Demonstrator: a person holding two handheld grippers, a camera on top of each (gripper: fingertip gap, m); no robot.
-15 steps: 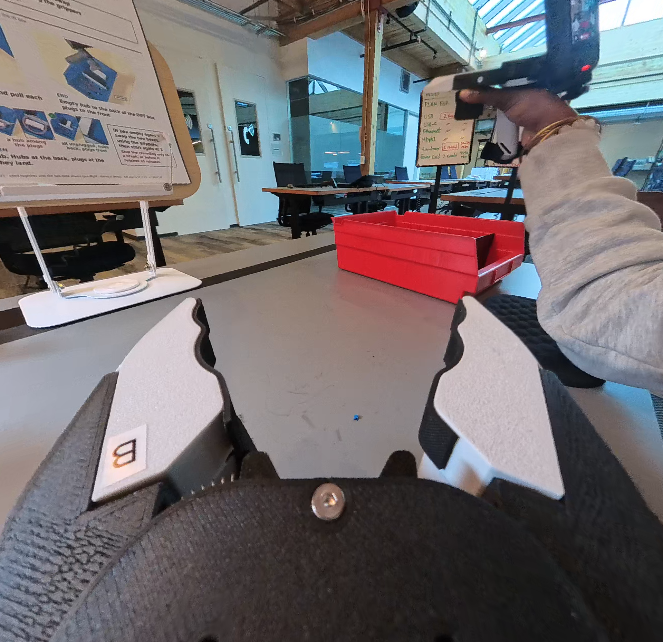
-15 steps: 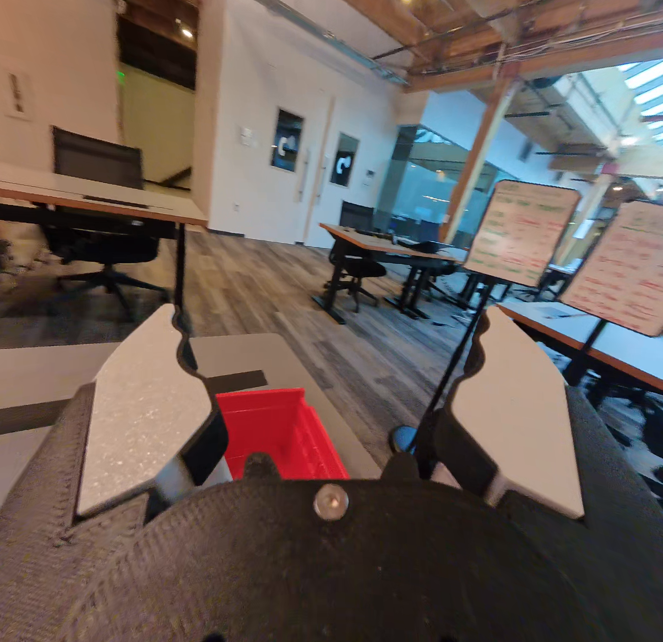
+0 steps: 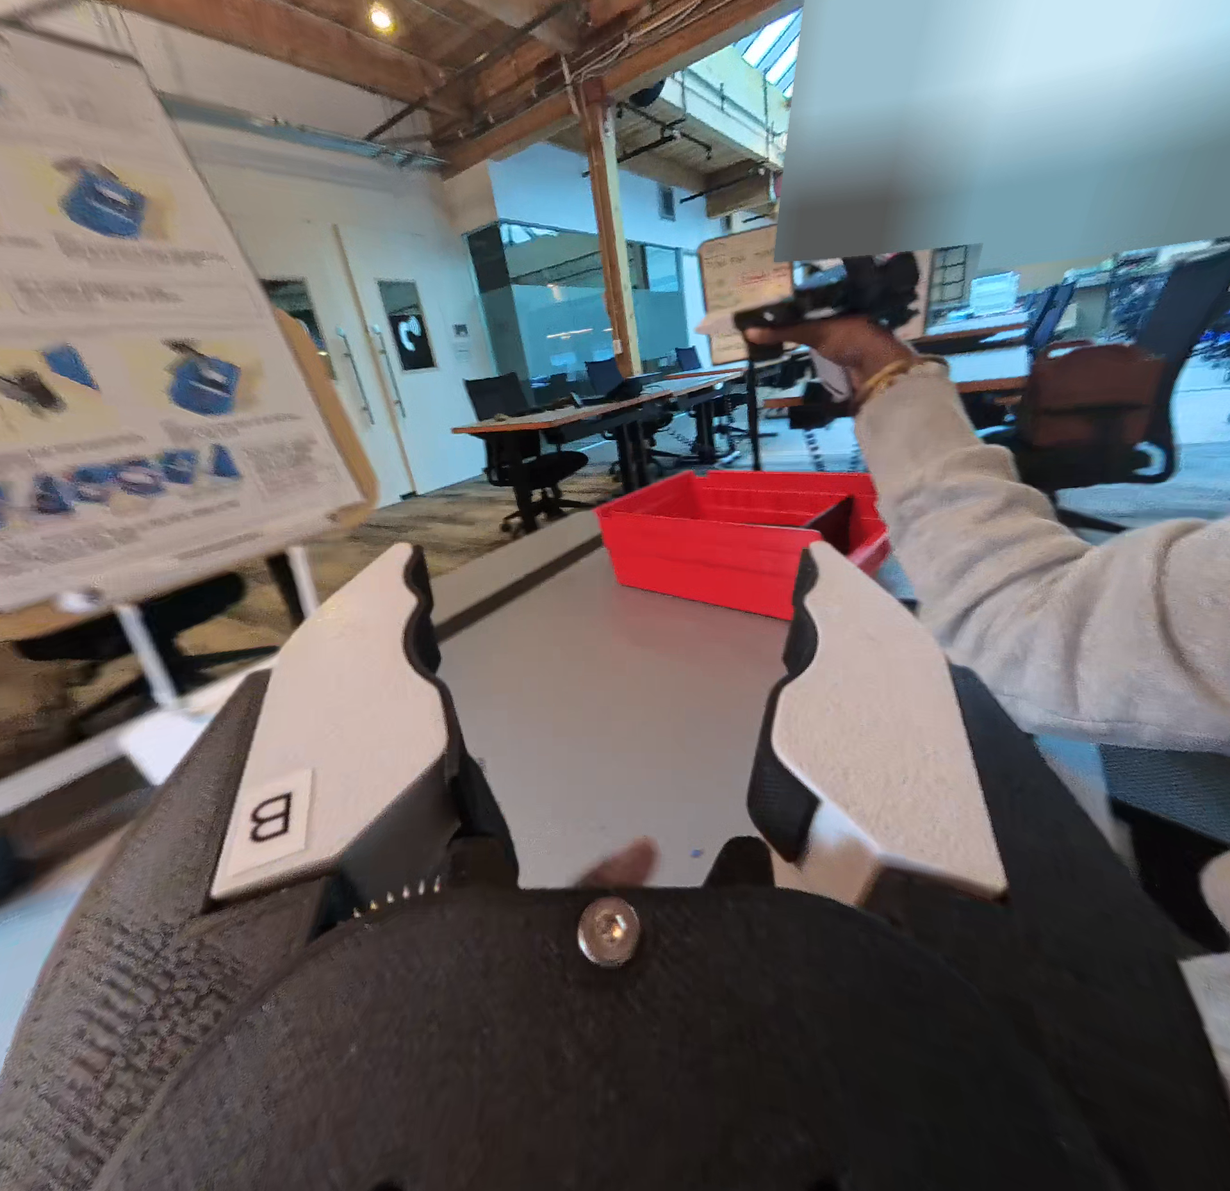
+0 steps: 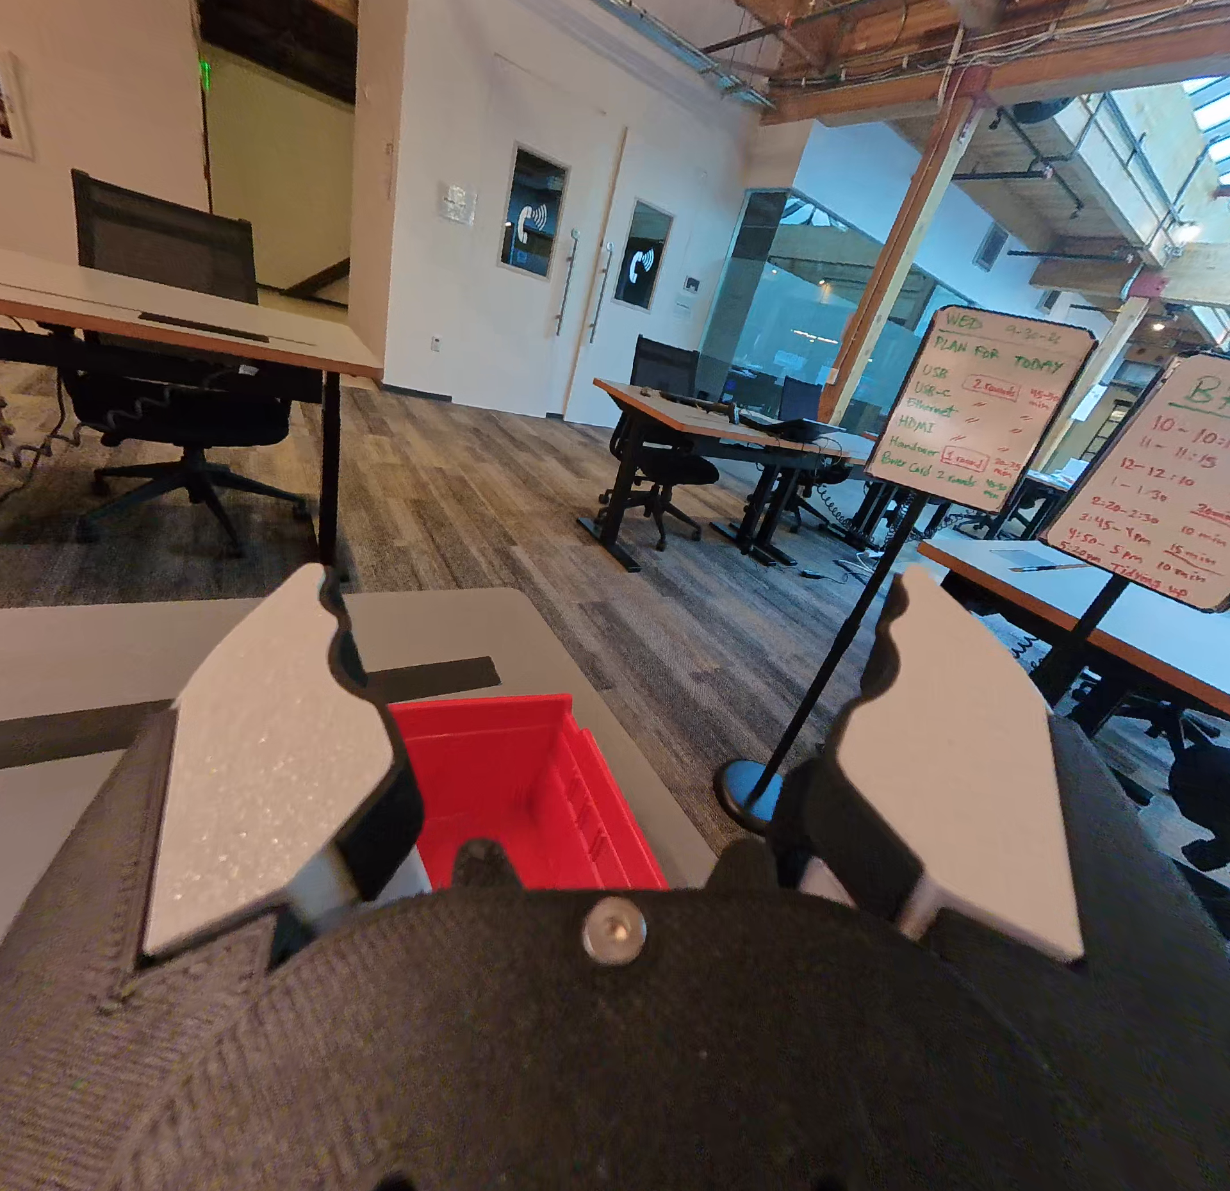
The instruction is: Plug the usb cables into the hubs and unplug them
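Observation:
No usb cable or hub shows in either view. My left gripper [image 3: 609, 563] is open and empty, raised above the grey table [image 3: 599, 680]. My right gripper [image 4: 615, 583] is open and empty, held high over the red bin [image 4: 526, 793]; it also shows in the left wrist view [image 3: 825, 304], held by a hand in a grey sleeve [image 3: 998, 560]. The red bin [image 3: 725, 547] stands at the table's far right and what shows of its inside looks empty.
An instruction board on a white stand [image 3: 133, 373] rises at the left of the table. Whiteboards on a black pole stand [image 4: 978, 413] are to the right of the table. Desks and office chairs [image 4: 665, 440] fill the room beyond. Spacing between my two grippers at the tips: around 50 centimetres.
My left gripper has lifted and tilted upward, so the table sits lower in its view. My right gripper has dipped slightly toward the red bin. Both jaws stay open.

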